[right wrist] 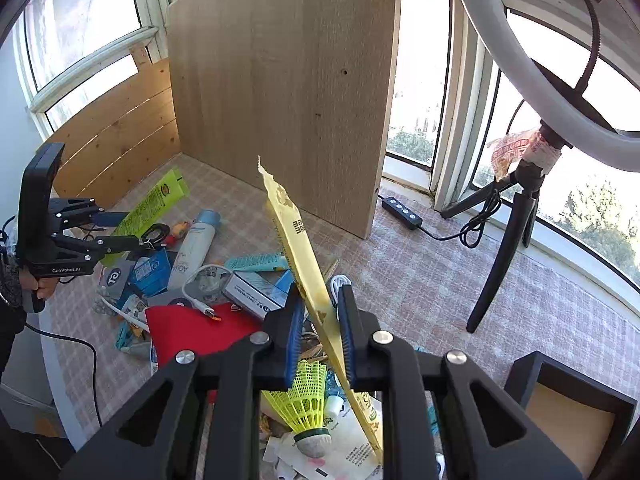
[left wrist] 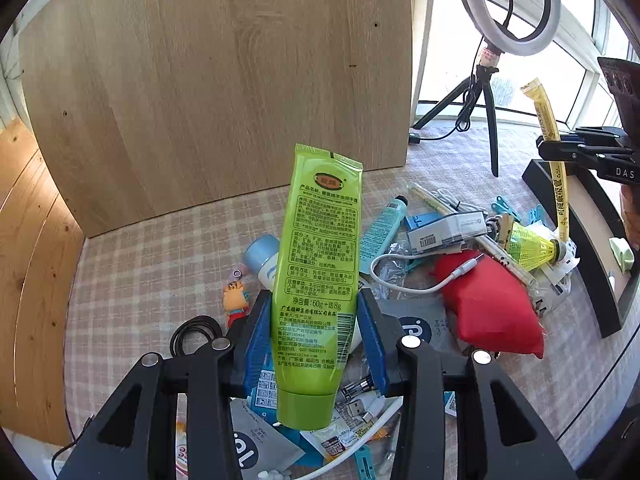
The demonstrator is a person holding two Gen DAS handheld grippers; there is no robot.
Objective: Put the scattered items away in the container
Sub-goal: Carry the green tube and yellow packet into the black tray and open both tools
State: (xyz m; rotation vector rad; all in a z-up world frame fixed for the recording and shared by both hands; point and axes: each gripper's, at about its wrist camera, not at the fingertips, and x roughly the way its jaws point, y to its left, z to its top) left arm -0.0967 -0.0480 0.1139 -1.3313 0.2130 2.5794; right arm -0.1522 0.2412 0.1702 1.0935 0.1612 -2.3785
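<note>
Two grippers are in use, each clamped on something lifted clear of the pile. Nearest in the left wrist view, the left gripper (left wrist: 316, 328) has its blue pads pressed against both sides of a green tube (left wrist: 318, 280), which stands cap down and crimped end up, above the clutter. Nearest in the right wrist view, the right gripper (right wrist: 320, 332) has just been closing, and a long yellow sachet (right wrist: 304, 264) runs slantwise between its pads, torn tip pointing up and away; the right pad touches it, and whether the left pad does is hard to tell.

Below both tools the scattered items lie on a checked tablecloth (left wrist: 152, 280): a yellow shuttlecock (right wrist: 306, 404), a red pouch (left wrist: 492, 304), a white cable (left wrist: 404, 284), a small white box (left wrist: 448, 232), a teal tube (left wrist: 384, 228), a white bottle with a blue cap (right wrist: 196, 240), a coil of black cord (left wrist: 194, 332) and a little toy figure (left wrist: 236, 298).

At the near right edge of the table sits the black container (right wrist: 568, 408), its tan inside showing, with the pile just to its left.

Farther back a tall wooden board (left wrist: 216, 80) stands upright on the table. Right of it a ring light (left wrist: 508, 4) on a black tripod stands before the windows.
</note>
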